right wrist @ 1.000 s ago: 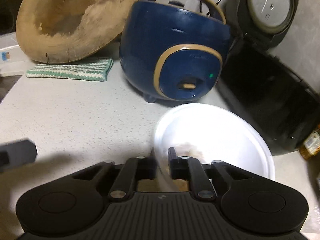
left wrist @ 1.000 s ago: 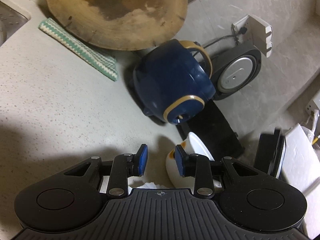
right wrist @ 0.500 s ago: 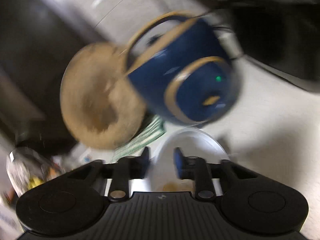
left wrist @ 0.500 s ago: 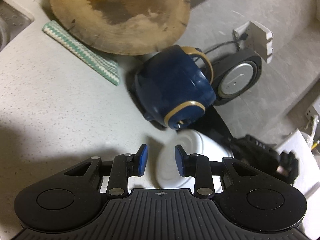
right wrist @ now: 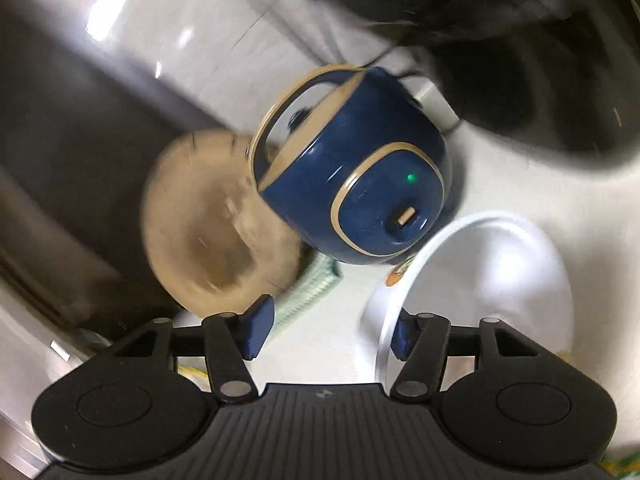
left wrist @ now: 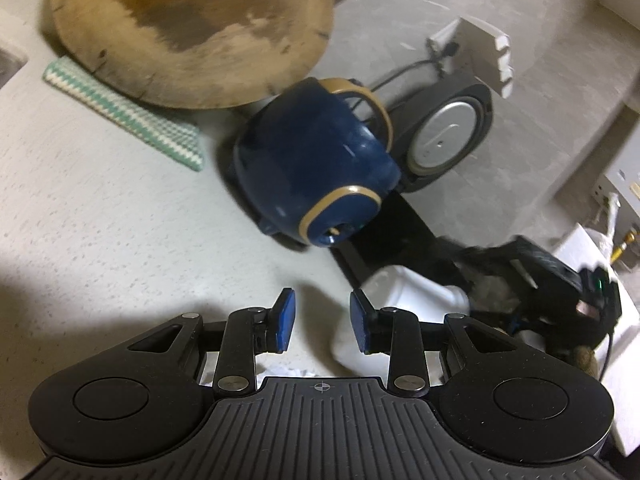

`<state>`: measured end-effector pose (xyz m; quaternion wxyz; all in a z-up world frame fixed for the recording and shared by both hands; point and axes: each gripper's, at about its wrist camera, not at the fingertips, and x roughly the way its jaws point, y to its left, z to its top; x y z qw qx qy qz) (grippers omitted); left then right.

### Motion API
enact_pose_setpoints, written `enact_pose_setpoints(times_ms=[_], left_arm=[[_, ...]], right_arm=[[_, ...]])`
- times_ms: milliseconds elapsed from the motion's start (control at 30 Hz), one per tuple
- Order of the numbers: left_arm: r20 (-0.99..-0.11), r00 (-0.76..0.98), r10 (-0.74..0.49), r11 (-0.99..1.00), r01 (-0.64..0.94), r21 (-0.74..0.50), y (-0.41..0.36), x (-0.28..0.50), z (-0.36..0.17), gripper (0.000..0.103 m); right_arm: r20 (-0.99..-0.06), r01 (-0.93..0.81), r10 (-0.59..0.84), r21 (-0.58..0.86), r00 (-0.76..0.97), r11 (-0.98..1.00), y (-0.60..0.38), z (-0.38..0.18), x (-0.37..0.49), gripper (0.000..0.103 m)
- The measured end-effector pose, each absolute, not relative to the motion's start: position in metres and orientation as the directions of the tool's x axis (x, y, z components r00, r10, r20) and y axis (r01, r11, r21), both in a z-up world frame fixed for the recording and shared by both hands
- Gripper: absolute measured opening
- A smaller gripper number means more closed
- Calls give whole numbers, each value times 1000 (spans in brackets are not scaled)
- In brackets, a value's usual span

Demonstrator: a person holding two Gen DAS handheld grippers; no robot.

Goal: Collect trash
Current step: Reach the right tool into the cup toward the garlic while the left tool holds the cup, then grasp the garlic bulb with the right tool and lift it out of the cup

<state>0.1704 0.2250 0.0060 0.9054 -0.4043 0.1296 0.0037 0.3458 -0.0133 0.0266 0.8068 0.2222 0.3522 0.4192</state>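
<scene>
Letting go cleanly matters: right gripper [right wrist: 326, 330] jaws have just been opening, white disposable paper bowl [right wrist: 480, 280] lower right, one pad still beside its rim. Left gripper [left wrist: 320, 320], lower centre, gapes empty, so keep it clear.

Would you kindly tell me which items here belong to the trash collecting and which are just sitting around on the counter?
Belongs to the job:
- white disposable bowl, tipped beside the right claw, whose jaws have just been opening
- left claw, open

Just lying about:
- blue rice cooker
- round wooden board
- green striped cloth
- black cooker with open lid
</scene>
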Motion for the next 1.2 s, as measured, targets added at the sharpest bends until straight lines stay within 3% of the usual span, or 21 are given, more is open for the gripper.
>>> enact_pose_setpoints(times_ms=[67,167,333,500,533,567,633,700,800,900,967,1000,1200], left_arm=[[-236,965,-114,693,-93,-714,220,172,8,34],[-242,960,-137,728,-68,-682,212,174,12,34],[-256,956,-143,756,-61,-652,205,176,13,34],[-254,957,-138,786,-51,-617,198,177,16,34],[-250,958,-140,793,-43,-608,196,178,17,34],[-243,959,-145,800,-31,-599,194,178,18,34],[-223,961,-161,811,0,-586,191,178,20,34],[-205,964,-168,820,21,-572,189,177,22,34],[-205,970,-133,835,-1,-550,189,175,22,34],[-286,954,-91,815,-94,-572,194,180,18,34],[-340,935,-102,795,-129,-593,198,186,14,34],[-352,929,-114,793,-128,-596,198,188,12,34],[-356,919,-167,827,-67,-558,186,191,13,34]], right_arm=[[-479,-540,761,537,437,648,2,27,339,64],[-527,-569,736,477,424,670,-2,18,330,65],[-546,-606,668,327,506,726,-28,15,296,69],[-485,-522,589,282,647,805,-63,18,282,68],[-485,-485,567,295,666,823,-68,17,285,61],[-503,-448,538,299,676,842,-68,14,289,44],[-562,-390,485,289,670,874,-61,2,302,27],[-580,-392,504,318,640,863,-47,-8,310,27],[-560,-561,679,402,475,724,-14,-15,305,27],[-534,-640,675,289,509,712,6,-5,289,32],[-520,-615,593,154,615,773,17,1,287,55],[-517,-600,563,114,645,792,21,2,289,60],[-610,-568,476,51,634,821,49,-24,317,62]])
